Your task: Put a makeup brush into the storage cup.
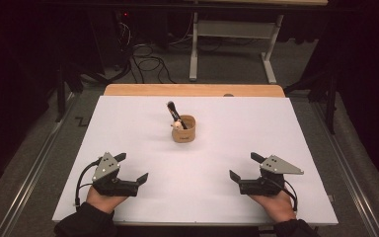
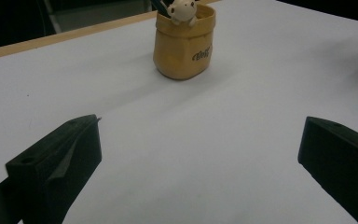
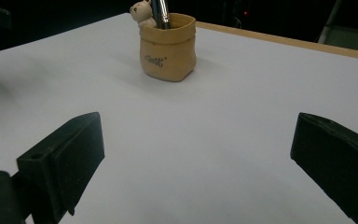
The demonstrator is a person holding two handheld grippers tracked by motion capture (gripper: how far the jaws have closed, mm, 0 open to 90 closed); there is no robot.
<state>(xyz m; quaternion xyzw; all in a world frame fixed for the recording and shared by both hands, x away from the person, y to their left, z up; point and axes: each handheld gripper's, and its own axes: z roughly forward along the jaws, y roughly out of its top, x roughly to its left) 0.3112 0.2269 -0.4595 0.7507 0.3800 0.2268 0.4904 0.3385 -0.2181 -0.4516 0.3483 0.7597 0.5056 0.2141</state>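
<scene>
A small tan holder (image 1: 184, 129) stands near the middle of the white table cover (image 1: 128, 128), with a dark brush (image 1: 174, 113) leaning out of it and a little cream bear figure (image 1: 178, 125) at its rim. The left gripper view has the holder (image 2: 184, 42) ahead with the bear (image 2: 182, 10) on top. From the right gripper view the holder (image 3: 167, 46) carries a metal-stemmed brush (image 3: 160, 11). My left gripper (image 1: 132, 168) rests open at the near left. My right gripper (image 1: 246, 168) rests open at the near right. Nothing lies between either pair of jaws.
The wooden table edge (image 1: 192, 90) runs behind the white cover. Beyond it are a grey desk frame (image 1: 229, 34) and cables (image 1: 148, 61) on the floor. Metal rails (image 1: 34, 163) flank the table.
</scene>
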